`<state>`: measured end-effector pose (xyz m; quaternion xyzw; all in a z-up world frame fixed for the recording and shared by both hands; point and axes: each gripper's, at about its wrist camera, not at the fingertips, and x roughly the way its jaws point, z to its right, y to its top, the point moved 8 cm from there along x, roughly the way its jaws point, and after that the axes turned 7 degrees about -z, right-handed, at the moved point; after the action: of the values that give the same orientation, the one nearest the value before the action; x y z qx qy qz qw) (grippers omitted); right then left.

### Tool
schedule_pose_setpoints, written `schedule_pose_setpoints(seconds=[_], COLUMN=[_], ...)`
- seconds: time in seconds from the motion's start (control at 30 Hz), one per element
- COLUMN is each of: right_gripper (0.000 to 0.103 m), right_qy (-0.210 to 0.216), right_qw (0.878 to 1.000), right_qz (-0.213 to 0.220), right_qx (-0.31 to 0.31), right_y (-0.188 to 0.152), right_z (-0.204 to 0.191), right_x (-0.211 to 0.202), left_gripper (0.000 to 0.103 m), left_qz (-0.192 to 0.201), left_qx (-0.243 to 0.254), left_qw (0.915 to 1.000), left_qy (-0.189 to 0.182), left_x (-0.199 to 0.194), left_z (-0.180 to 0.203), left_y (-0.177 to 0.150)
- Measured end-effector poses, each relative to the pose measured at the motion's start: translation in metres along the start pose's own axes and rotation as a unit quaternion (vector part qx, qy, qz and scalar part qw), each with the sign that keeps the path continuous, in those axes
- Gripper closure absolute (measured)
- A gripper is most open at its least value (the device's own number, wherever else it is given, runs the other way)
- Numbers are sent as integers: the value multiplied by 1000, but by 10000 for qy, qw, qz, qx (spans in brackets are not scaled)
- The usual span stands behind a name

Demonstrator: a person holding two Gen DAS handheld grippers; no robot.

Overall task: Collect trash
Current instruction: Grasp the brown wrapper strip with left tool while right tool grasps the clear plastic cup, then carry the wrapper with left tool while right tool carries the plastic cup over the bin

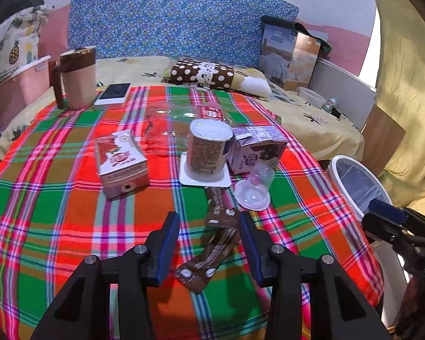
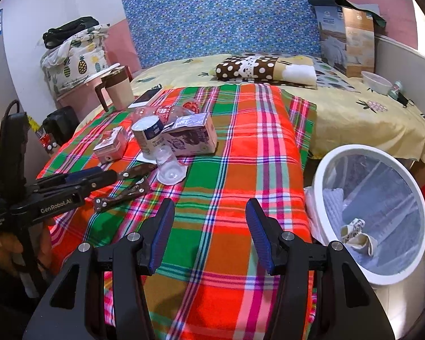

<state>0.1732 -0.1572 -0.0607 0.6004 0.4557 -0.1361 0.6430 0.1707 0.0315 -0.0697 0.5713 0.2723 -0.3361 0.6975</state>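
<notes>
Wrapper (image 1: 216, 243), brown and crumpled, lies on the plaid cloth (image 1: 56, 212) between the open jaws of your left gripper (image 1: 209, 226), ungripped; your right gripper (image 2: 209, 218) hangs open and empty over bare cloth. Beyond sit a clear cup (image 1: 255, 187), an upturned tub (image 1: 208, 148), two cartons (image 1: 121, 161) and (image 1: 257, 150), then clear plastic packaging (image 1: 172, 121). Most trash looks uncollected. Only your right view looks down into the white bin (image 2: 323, 170) and shows one crumpled piece (image 2: 357, 235) inside, so collecting has barely begun
</notes>
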Motion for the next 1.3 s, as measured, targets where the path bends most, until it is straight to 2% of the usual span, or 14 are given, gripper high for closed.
schedule_pose_setpoints(seconds=[0.2, 0.23, 0.27, 0.3, 0.57, 0.87, 1.03, 1.1, 1.3], right_gripper=[49, 49, 49, 49, 49, 49, 59, 71, 72], right_qy=[63, 75, 86, 105, 265, 331, 311, 310, 280], right_qw=[10000, 10000, 9999, 9999, 9992, 9977, 9968, 9967, 9969], right_qz=[-37, -43, -49, -54, -125, -323, -407, -446, -403], right_qx=[-25, -30, -38, -51, -259, -488, -608, -608, -607], right_y=[6, 7, 9, 11, 24, 36, 39, 39, 38], right_z=[-4, -5, -6, -8, -26, -43, -48, -47, -46], right_x=[6, 7, 8, 10, 29, 59, 70, 72, 66], left_gripper=[61, 63, 73, 77, 77, 77, 77, 77, 77], left_qz=[-276, -344, -387, -420, -233, -123, -16, -7, -24], left_qx=[-2, -22, -31, -22, -78, -203, -208, -217, -256], left_qw=[9996, 9994, 9992, 9991, 9997, 9991, 9989, 9990, 9991], left_qy=[-22, -4, -5, 2, 3, -356, -431, -398, -351], left_x=[23, 27, 29, 31, 16, -5, -15, -16, -14], left_z=[6, 6, 6, 6, -2, -12, -14, -17, -21], left_y=[4, 3, 2, 1, -4, -5, -3, -2, -2])
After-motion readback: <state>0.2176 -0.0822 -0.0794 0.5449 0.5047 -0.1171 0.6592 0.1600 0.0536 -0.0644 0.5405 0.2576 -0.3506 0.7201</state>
